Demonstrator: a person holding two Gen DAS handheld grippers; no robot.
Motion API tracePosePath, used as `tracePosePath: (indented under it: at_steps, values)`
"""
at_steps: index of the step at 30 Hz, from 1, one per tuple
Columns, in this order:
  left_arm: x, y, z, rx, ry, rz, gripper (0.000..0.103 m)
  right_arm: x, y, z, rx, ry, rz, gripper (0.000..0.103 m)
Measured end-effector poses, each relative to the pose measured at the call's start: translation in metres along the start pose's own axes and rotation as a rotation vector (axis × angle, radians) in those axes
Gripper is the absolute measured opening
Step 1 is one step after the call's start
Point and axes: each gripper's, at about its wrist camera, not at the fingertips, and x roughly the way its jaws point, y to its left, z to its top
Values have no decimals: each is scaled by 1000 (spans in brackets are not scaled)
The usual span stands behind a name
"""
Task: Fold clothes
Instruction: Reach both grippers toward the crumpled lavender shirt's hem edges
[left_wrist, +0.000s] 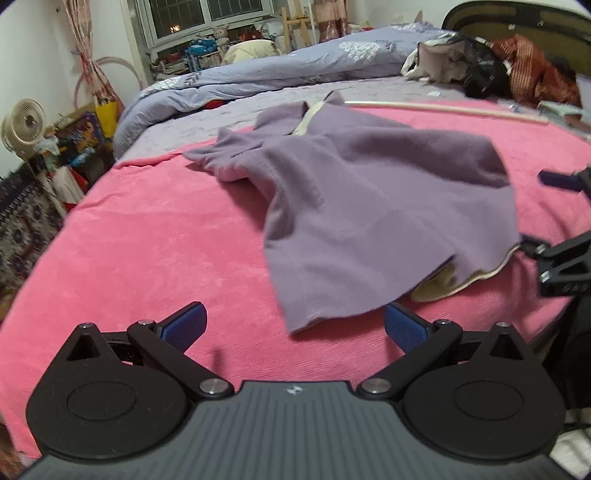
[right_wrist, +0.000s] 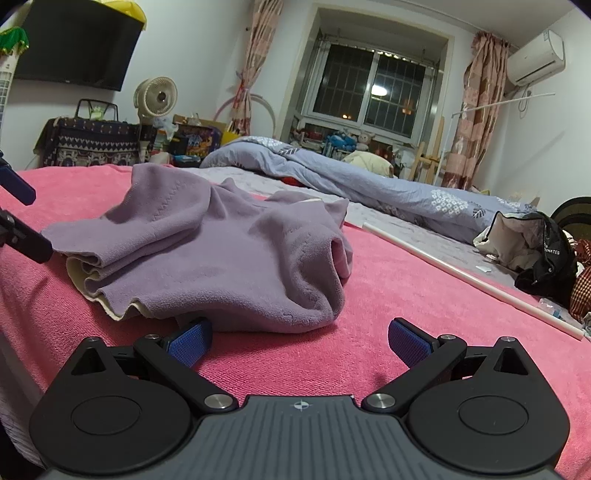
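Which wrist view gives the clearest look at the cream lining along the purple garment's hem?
The right wrist view: the cream lining shows as a long wavy edge under the purple garment. The left wrist view shows only a short stretch of lining under the raised hem, near the open right gripper.

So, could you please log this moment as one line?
left gripper: open | right gripper: open | purple garment: crumpled, unheld | pink blanket: underneath

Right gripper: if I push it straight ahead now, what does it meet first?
Most likely the purple garment: its bunched near edge lies just past the open right gripper, on the pink blanket. Depth is unclear; the left fingertip may already touch it.
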Motion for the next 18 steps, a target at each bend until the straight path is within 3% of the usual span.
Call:
tracePosePath:
  at_steps: [9,12,16,18]
  values:
    - [2,31,5,-42,-48,91,103,2,0,1,26,1,2,103]
    - [14,13,10,11,-62,111,103,2,-1,6,51,-9,4,103]
    - [27,-2,23,-12,-104,112,103,5,-6,8,104,-12,11,103]
    - [37,-8,28,-6,-90,117,103,5,-8,10,119,-17,11,103]
